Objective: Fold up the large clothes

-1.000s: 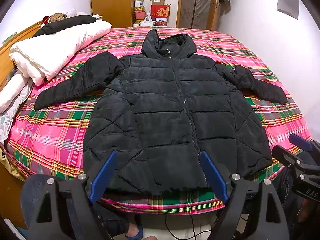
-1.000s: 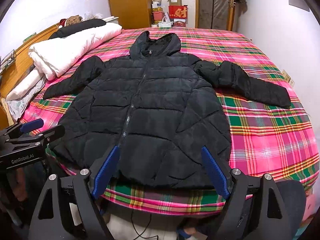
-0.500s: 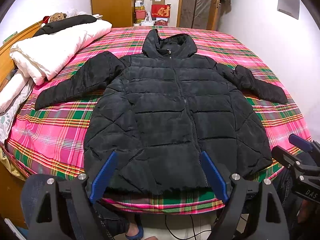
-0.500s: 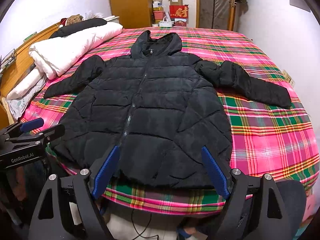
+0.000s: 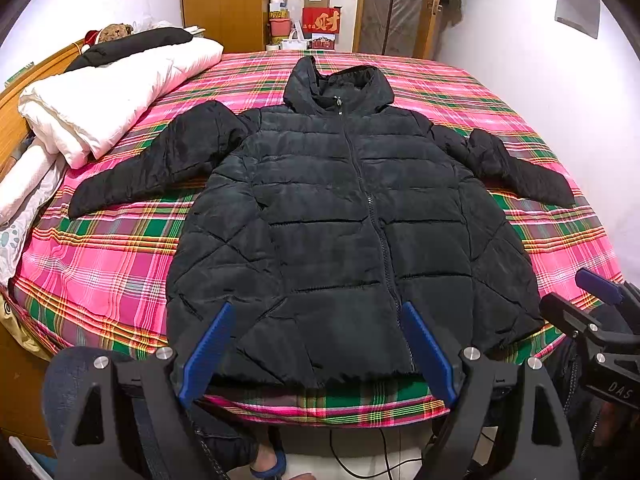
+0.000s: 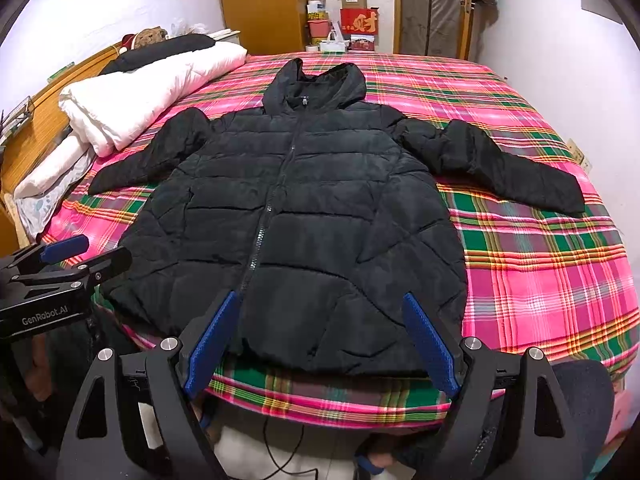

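Left gripper [image 5: 316, 354], right gripper [image 6: 322, 350] both spread, empty, lower frame; black puffer jacket [image 5: 344, 232] flat mid-frame on plaid bedspread [image 5: 100, 264], sleeves out — folding not begun.

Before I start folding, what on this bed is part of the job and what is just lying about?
Job: black jacket, spread flat and zipped; left gripper and right gripper, both open, short of the hem.

Lying about: white duvet, black pillow, red box.
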A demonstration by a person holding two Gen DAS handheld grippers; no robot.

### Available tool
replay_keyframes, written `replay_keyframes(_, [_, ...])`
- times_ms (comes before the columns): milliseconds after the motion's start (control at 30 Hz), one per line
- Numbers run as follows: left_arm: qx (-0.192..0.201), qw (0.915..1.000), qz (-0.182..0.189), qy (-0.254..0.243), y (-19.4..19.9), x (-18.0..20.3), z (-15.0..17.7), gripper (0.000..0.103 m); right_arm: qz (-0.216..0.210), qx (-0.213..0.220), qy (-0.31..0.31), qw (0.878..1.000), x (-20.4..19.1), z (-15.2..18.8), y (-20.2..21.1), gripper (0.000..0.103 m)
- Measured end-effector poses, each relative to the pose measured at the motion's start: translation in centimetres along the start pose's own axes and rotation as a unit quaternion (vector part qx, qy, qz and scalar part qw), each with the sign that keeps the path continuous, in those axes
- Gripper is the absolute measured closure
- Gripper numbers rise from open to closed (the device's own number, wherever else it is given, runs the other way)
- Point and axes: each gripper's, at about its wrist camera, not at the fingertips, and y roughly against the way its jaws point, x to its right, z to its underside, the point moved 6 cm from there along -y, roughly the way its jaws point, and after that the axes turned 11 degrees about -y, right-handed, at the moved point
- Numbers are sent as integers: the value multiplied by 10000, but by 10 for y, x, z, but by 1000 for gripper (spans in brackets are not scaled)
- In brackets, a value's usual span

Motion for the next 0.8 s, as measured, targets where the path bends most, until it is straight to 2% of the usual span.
replay_keyframes(800, [-75, 10000, -15, 3, -7, 1, 3, 16, -99, -67, -78, 9999, 1, 1, -5, 19])
